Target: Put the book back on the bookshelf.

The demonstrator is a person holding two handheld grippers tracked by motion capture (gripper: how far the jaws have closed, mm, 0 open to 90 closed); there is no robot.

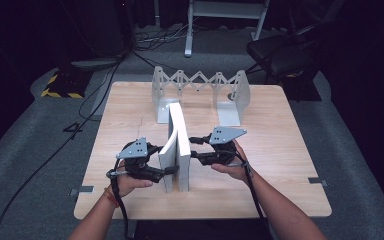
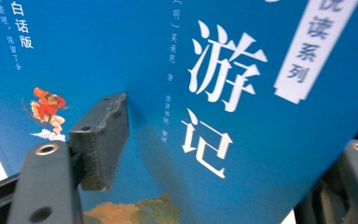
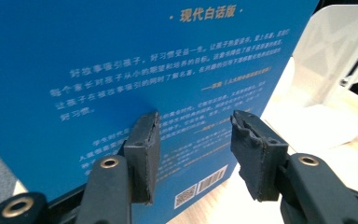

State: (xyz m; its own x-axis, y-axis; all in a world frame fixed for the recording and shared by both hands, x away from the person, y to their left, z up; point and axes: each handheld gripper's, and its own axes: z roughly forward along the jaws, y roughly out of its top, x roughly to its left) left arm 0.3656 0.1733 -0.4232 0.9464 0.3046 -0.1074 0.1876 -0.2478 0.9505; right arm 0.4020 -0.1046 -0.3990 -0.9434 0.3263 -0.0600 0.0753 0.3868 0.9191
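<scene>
A thick book (image 1: 178,145) with blue covers stands upright on the wooden table (image 1: 280,150), white page edges up, its halves spread slightly at the near end. My left gripper (image 1: 168,170) is at its left side, open. Its jaws point at the front cover (image 2: 242,93) with the white title, and its left pad (image 2: 100,140) is at the cover. My right gripper (image 1: 196,148) is at the book's right side, open. Its jaws point at the back cover (image 3: 121,70), both pads (image 3: 142,154) close to it, nothing between them.
A white expanding book rack (image 1: 200,95) stands at the back of the table, just behind the book; its end plate (image 3: 335,70) shows beside the back cover. Cables trail from both grippers toward the person. A chair (image 1: 280,50) and cables lie on the floor beyond.
</scene>
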